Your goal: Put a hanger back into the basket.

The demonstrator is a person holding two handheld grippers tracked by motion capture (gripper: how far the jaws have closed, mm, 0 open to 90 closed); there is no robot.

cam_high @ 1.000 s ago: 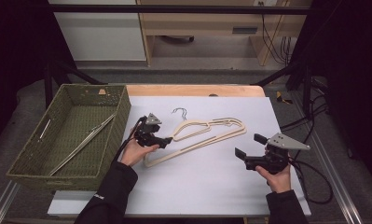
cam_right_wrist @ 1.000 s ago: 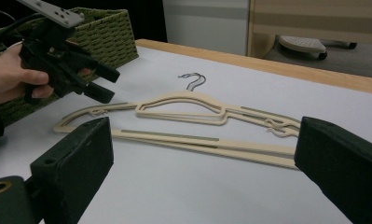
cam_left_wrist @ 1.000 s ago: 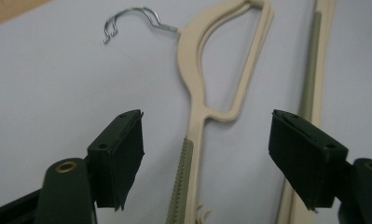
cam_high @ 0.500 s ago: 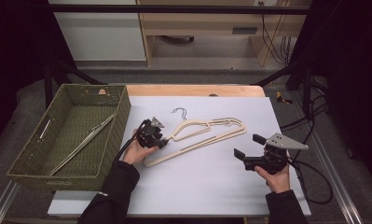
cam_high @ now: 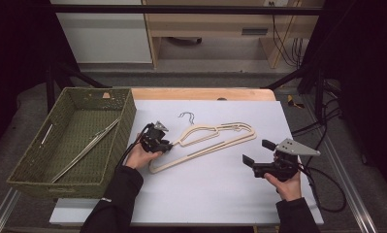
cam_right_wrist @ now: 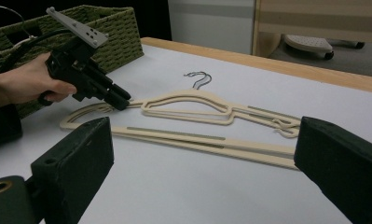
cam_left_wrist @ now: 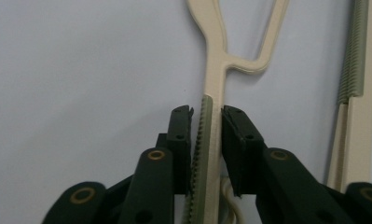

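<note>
High view: green wicker basket (cam_high: 125, 104) just beside the cream hangers (cam_high: 215, 138).

— What can't you make out from here?

— In the left gripper view the hanger (cam_left_wrist: 215, 84) runs off the top edge, and my left tongs (cam_left_wrist: 207, 128) cover its arm lower down. I can't tell whether both pads touch it.

— And the basket (cam_high: 114, 145)?

— The thin metal things inside are too small for me to name.
</note>
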